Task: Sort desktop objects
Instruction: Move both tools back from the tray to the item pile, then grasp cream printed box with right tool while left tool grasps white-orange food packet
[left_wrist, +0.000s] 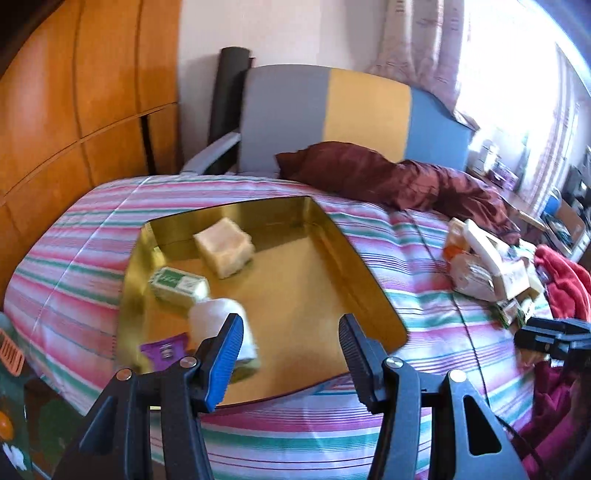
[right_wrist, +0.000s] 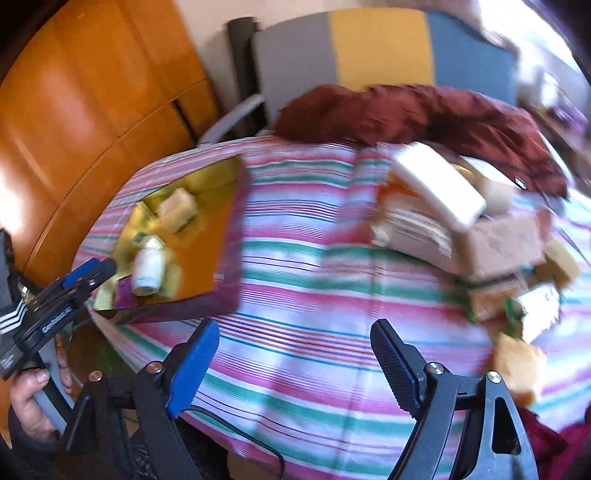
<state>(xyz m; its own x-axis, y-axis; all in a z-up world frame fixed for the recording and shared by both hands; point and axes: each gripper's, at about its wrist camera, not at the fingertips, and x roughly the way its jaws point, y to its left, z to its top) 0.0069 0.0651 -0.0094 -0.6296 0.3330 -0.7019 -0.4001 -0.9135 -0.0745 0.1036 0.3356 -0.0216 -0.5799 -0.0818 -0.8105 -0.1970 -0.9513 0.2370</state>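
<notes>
A gold tray (left_wrist: 369, 280) lies on the striped bedspread. It holds a pale soap block (left_wrist: 224, 246), a green and white box (left_wrist: 178, 286), a white bottle (left_wrist: 221, 328) and a purple packet (left_wrist: 165, 349). My left gripper (left_wrist: 291, 354) is open and empty above the tray's near edge, with the white bottle just beyond its left finger. A pile of boxes and packets (right_wrist: 461, 236) lies on the bed to the right. My right gripper (right_wrist: 295, 365) is open and empty above the bedspread, left of the pile. The tray also shows in the right wrist view (right_wrist: 207, 254).
A dark red pillow (left_wrist: 388, 177) lies at the head of the bed before a grey, yellow and blue headboard (left_wrist: 351, 114). An orange wooden wardrobe (left_wrist: 74, 110) stands at the left. Red cloth (left_wrist: 565, 280) lies at the bed's right edge.
</notes>
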